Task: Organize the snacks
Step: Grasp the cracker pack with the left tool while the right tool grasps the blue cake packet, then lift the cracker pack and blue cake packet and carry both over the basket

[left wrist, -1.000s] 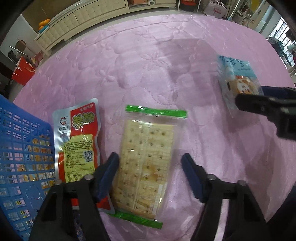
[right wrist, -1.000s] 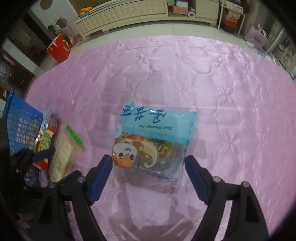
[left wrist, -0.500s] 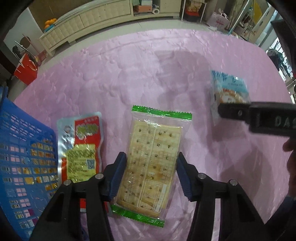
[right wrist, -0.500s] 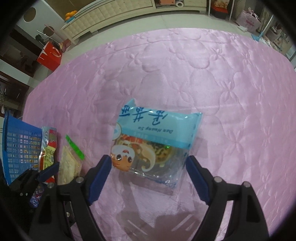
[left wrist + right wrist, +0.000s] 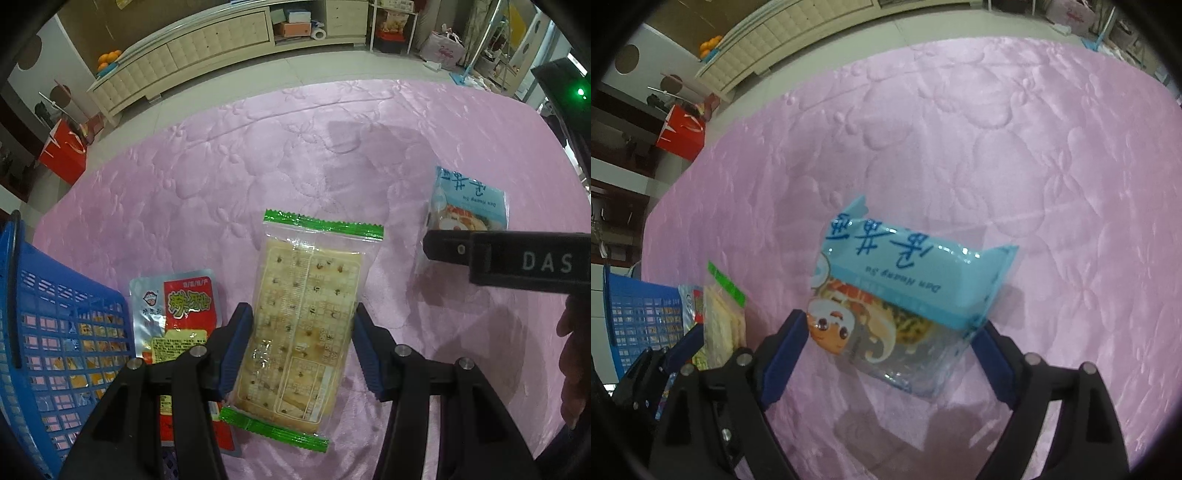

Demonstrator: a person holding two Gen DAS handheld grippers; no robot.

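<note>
My left gripper (image 5: 301, 350) is shut on a clear cracker pack with green ends (image 5: 306, 314) and holds it lifted above the pink tablecloth (image 5: 229, 173). My right gripper (image 5: 886, 354) is shut on a light blue pastry pack with a cartoon face (image 5: 905, 291) and holds it raised and tilted. A red and silver snack pouch (image 5: 177, 317) lies flat to the left of the crackers. A blue plastic basket (image 5: 40, 332) stands at the far left. The pastry pack (image 5: 467, 206) and the right gripper's black body show at the right of the left wrist view.
The cracker pack (image 5: 720, 314), pouch and basket (image 5: 639, 314) show at the left of the right wrist view. The pink tablecloth (image 5: 997, 147) stretches behind both packs. A cream cabinet (image 5: 177, 62) and a red bag (image 5: 64, 155) stand on the floor beyond the table.
My left gripper closed on the cracker pack and lifted it. My right gripper closed on the blue pastry pack and raised it, tilting it.
</note>
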